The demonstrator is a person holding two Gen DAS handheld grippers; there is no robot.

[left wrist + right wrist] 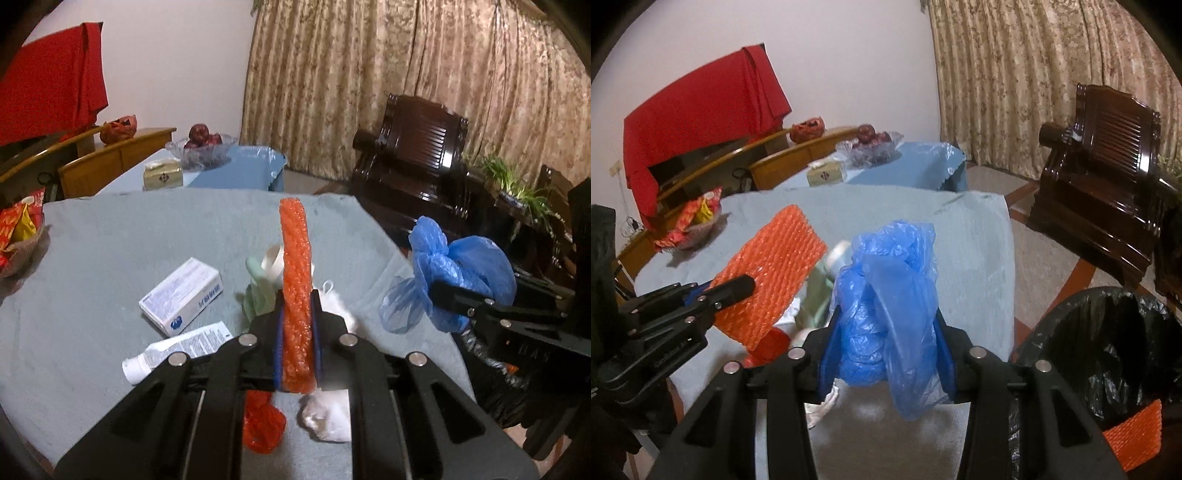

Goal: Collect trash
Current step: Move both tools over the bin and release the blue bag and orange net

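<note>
Left tool (295, 332) clenched on orange foam net (294, 280), edge-on between pads, lifted above desk (92, 258). Right tool (886, 343) grasping crumpled blue plastic bag (886, 295), loose tail dangling below. Bin with black liner (1108, 350) at right, beside desk edge; one orange net piece already inside.

Risks:
- Slack bag tail likely to snag bin rim or slip from pads.
- Thin, springy net may twist out of grip.
- Tools near each other; both heading for bin could collide.
- White box (181, 295), tube (177, 350), tissue (328, 417) left on desk.
</note>
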